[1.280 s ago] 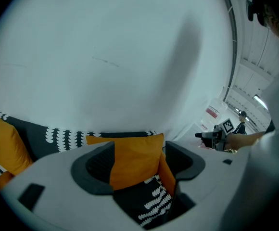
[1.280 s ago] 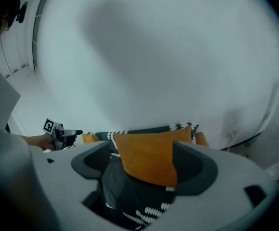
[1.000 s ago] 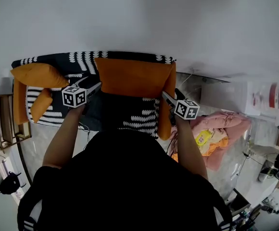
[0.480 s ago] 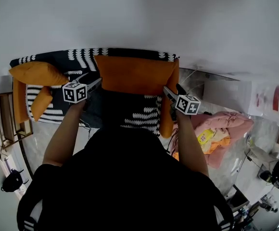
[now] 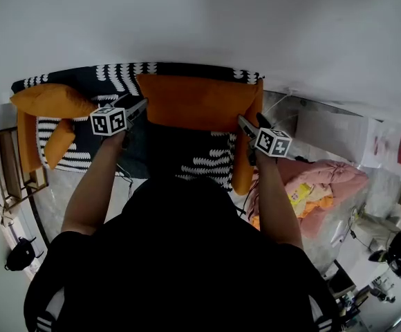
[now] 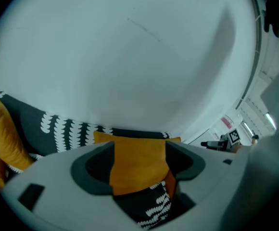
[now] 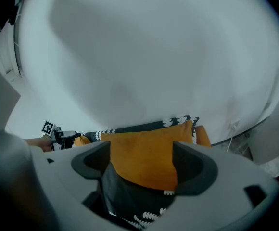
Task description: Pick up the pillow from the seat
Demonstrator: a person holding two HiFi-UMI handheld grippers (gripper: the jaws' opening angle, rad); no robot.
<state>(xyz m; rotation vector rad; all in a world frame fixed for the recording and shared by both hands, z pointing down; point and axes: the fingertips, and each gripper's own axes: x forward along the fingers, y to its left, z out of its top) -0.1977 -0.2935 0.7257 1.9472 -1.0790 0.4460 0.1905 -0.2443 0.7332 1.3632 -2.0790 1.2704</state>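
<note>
Fingers [image 6: 94, 170] of the left gripper [image 5: 142, 107] and right gripper [image 5: 243, 122] are clamped on opposite ends of the orange pillow [image 5: 197, 102]. That likely keeps it level, seemingly just off the patterned seat [image 5: 204, 163]. Another orange cushion [image 5: 48, 101] lies further left.

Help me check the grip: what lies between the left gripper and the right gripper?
Only the orange pillow, spanning that stretch in the head view; the left gripper and the right gripper each clamp one end.
</note>
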